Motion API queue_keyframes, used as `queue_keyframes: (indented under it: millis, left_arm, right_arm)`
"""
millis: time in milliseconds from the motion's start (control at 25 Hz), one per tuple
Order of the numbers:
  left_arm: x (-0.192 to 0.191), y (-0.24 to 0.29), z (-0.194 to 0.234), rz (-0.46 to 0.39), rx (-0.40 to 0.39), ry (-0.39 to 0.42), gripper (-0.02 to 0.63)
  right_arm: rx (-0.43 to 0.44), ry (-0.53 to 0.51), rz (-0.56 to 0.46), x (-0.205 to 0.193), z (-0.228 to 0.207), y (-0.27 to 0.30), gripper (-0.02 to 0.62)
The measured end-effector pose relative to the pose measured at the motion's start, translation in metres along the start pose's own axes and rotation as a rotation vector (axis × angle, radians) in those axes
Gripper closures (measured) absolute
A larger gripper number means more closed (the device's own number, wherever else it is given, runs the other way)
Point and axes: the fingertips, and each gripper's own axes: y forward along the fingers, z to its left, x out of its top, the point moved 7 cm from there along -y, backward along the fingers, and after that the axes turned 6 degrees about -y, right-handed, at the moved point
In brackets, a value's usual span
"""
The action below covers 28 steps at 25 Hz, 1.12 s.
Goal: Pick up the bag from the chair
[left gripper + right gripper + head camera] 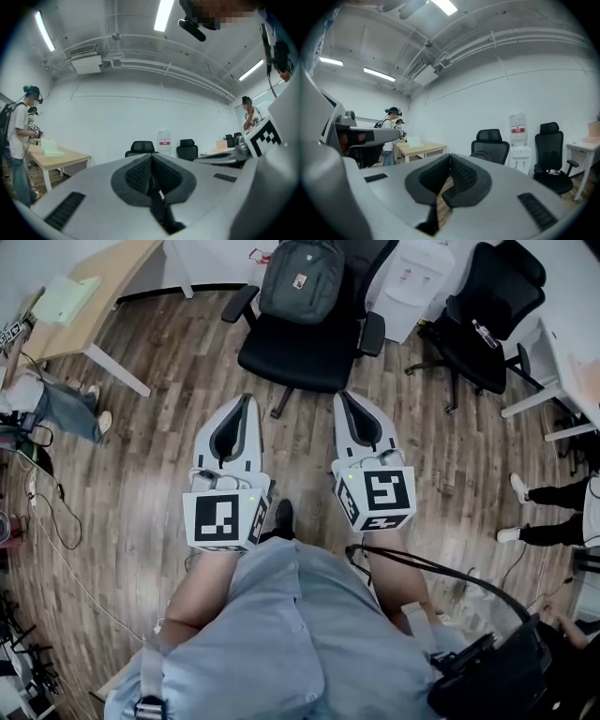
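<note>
A dark grey backpack (300,277) stands upright on the seat of a black office chair (305,351), leaning on its backrest, at the top middle of the head view. My left gripper (247,401) and right gripper (343,396) are held side by side over the wood floor, both pointing at the chair and a short way from its front edge. Both are shut with nothing between the jaws. In the right gripper view, the same chair (490,143) stands ahead, with the bag (481,154) a dark lump on its seat. The left gripper view shows only a distant chair (141,147).
A second black chair (489,307) and a white water dispenser (413,279) stand right of the bag's chair. A wooden table (98,292) is at the far left, a white desk (574,338) at the right. People stand at the left (58,407) and right (555,495). Cables (58,521) trail on the floor.
</note>
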Motion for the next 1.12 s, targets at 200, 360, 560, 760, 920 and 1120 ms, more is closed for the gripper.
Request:
queue_keyframes:
  millis: [200, 360, 560, 760, 920, 1120]
  left_arm:
    - [0.012, 0.046, 0.039, -0.034, -0.022, 0.008, 0.604]
    - [0.011, 0.075, 0.056, -0.025, -0.036, 0.003, 0.604]
    - [-0.002, 0.106, 0.060, 0.009, -0.044, -0.010, 0.604]
    - [-0.019, 0.144, 0.066, 0.051, -0.051, -0.011, 0.604]
    - [-0.031, 0.193, 0.068, 0.078, -0.058, -0.009, 0.603]
    - [-0.038, 0.268, 0.069, 0.106, -0.074, 0.007, 0.604]
  right_arm:
    - [-0.041, -0.021, -0.033, 0.020, -0.011, 0.055, 0.594]
    - [-0.052, -0.019, -0.025, 0.022, -0.019, 0.083, 0.594]
    - [-0.064, -0.003, 0.004, 0.011, -0.038, 0.106, 0.594]
    - [-0.068, 0.021, 0.027, -0.005, -0.058, 0.136, 0.595]
    - [-0.073, 0.035, 0.038, -0.016, -0.089, 0.171, 0.595]
    - [-0.084, 0.057, 0.059, -0.026, -0.138, 0.225, 0.594]
